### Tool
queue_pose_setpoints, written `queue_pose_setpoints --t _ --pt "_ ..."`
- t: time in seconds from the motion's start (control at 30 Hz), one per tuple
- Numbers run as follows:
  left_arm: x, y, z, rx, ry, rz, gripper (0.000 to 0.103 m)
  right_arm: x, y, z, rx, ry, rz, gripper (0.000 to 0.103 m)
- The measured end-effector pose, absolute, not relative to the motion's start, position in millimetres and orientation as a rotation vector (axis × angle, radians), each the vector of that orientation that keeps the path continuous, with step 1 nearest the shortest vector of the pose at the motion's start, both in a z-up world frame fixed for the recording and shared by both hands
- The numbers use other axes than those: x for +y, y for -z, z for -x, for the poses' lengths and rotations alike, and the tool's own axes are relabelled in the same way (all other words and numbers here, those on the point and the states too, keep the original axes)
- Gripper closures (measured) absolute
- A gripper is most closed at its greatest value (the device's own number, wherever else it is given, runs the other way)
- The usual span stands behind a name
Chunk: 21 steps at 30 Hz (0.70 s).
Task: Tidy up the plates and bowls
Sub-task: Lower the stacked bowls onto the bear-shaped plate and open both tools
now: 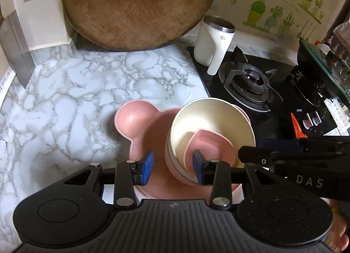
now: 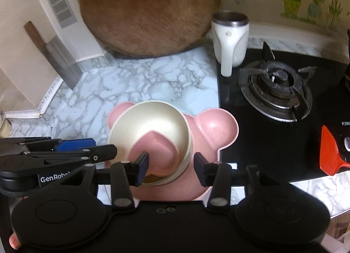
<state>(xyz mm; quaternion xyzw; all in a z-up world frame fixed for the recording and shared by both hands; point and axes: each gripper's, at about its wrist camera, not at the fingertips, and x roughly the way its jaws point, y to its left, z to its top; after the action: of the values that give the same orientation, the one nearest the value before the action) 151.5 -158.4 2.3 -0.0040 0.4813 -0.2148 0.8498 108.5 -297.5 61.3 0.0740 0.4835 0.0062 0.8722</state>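
In the left wrist view, a cream bowl (image 1: pixel 213 130) is seen standing on a pink bear-shaped plate (image 1: pixel 140 121), with a small pink heart-shaped dish (image 1: pixel 210 148) lying tilted inside it. The stack is placed on the marble counter (image 1: pixel 72 91) just beside the gas stove (image 1: pixel 251 84). A risk can be judged here: if the bowl rim is caught by a finger when the hand is moved, the bowl may be tipped off the plate (the heart dish is already lying crooked). The left gripper (image 1: pixel 172 163) is partly spread; its fingers stand on both sides of the bowl's near rim, and no pinching is seen.

In the right wrist view, the same stack is shown from the other side. The right gripper (image 2: pixel 170 168) is partly spread as well, around the near rim of the bowl, and nothing is held by it.
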Motion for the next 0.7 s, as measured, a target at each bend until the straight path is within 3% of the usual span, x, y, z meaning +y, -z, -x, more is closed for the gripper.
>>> queue_pose_setpoints --t 0.4,0.5,0.7 --pt "-130.3 -21.6 -111.2 0.876 0.444 -0.021 0.050 -277.4 -76.5 -65.1 0.844 -0.046 -0.106 0.033" --pt "-121.8 -23.3 -101.6 0.851 0.443 -0.018 0.040 -271.8 -78.4 -54.2 0.795 -0.048 -0.089 0.023" --pt "-107.1 -25.9 -83.7 0.805 0.429 -0.027 0.040 -261.2 -79.5 -32.3 0.706 -0.076 -0.042 0.007"
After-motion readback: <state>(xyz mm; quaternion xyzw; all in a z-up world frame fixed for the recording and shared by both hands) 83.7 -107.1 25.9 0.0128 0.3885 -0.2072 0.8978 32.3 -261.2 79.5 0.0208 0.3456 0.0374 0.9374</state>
